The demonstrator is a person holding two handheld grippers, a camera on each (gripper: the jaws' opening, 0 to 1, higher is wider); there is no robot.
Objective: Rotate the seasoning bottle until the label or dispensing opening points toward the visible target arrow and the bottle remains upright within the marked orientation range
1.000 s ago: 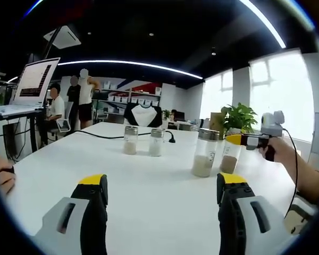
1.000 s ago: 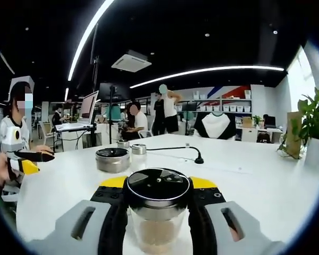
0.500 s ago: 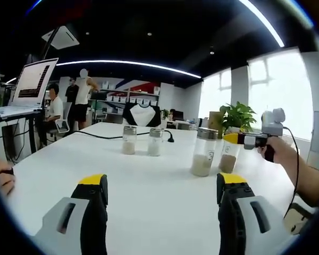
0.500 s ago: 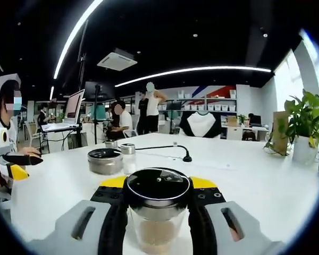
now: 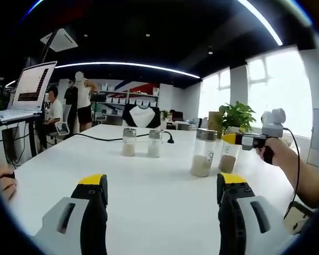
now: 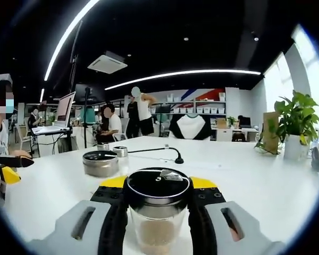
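Seasoning bottle (image 6: 158, 212) base cut by frame edge (label unreadable).

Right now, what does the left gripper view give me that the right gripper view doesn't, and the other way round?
Left gripper view: the open left gripper, and the right gripper clamping the clear glass seasoning bottle, seen side-on and upright. Right gripper view: that bottle's round black lid close up, from above. Both: the white table, the tall metal-lidded glass bottle and the black cable.

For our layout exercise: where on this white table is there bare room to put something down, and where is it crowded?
Free: the table between the left gripper and the two small jars. Crowded: around the tall jar beside the right gripper.
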